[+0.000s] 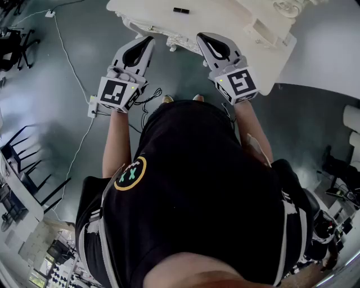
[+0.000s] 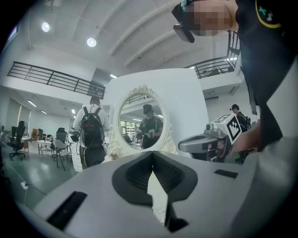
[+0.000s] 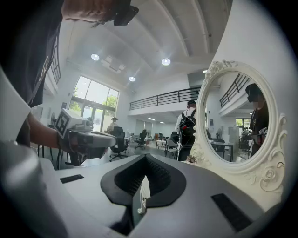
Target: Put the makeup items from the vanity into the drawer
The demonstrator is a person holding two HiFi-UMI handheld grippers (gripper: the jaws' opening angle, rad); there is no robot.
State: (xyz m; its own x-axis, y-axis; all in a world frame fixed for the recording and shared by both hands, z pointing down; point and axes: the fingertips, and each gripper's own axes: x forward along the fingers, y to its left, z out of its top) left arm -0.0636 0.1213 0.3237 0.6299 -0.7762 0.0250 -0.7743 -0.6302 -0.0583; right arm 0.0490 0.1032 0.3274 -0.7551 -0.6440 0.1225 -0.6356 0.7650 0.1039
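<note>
Standing at the white vanity [image 1: 225, 14], a person in a black shirt [image 1: 197, 185] is holding both tongs out ahead, side by side and near each other, tips pointing at the carved front edge [image 1: 179, 40] of the surface. The left tongs [image 1: 148, 40] are sitting with their jaws together and nothing between them, only a pale sliver of the vanity showing through the slit below the tips. The right tongs [image 1: 201, 37] are likewise pressing jaw against jaw, empty. A small dark oblong item [image 1: 181, 10] is lying on the bare surface well beyond both sets of tips, roughly midway between them, with only the carved edge standing between it and the tongs. A boxy section [image 1: 269, 32] of the vanity is jutting out just beyond the right tongs; whether it is the drawer cannot be told. An oval mirror [image 2: 142, 122] in an ornate white frame is rising at the back of the surface and reflecting the person. Behind it, someone with a backpack [image 2: 91, 135] is standing with their back turned on the grey floor [image 1: 67, 84]. A white cable [image 1: 70, 62] is running across that floor to a power strip [image 1: 92, 107] beside the left tongs, and dark chairs [image 1: 17, 39] are standing off to the left.
</note>
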